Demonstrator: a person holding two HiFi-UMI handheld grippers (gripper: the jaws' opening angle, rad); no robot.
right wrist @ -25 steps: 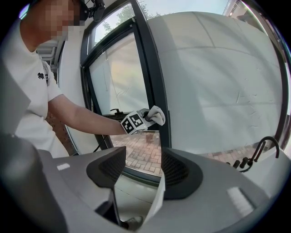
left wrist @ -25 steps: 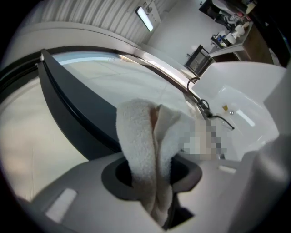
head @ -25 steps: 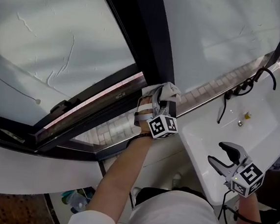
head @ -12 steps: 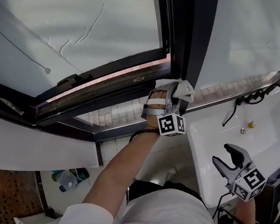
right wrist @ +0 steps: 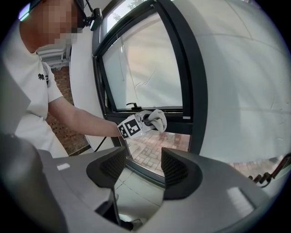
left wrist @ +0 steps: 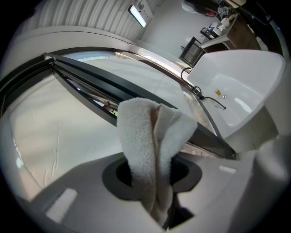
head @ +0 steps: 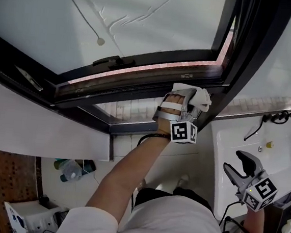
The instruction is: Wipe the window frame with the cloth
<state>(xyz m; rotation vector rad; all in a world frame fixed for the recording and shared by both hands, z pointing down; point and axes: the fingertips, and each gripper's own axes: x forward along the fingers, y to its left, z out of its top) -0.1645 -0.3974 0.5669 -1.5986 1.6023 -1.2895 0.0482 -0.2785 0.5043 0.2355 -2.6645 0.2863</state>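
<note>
So we're still working the bottom of the window frame point(head: 138, 83) here. The left gripper point(head: 190, 101) is clamping down on the cloth point(head: 200, 97), which is bunched up white between the jaws and sticking out past them in the left gripper view. We're pressing that wad against the frame's lower rail, right in the corner where it meets the dark upright post point(head: 249, 57).

What's changed over the last second is mostly our head swinging around, so the whole window is sitting differently in the head view. The cloth itself is barely going anywhere. It was at the foot of the upright and now it's looking like it's just beside it, on the rail side. Hard to be sure with the view shifting that much.

The right gripper point(head: 236, 163) is hanging low near the front edge of the sink point(head: 286, 145), jaws apart with nothing between them, same as before.

Our guess is we're scrubbing that corner, and the long stretch of rail running off to the left is still waiting for its pass.
</note>
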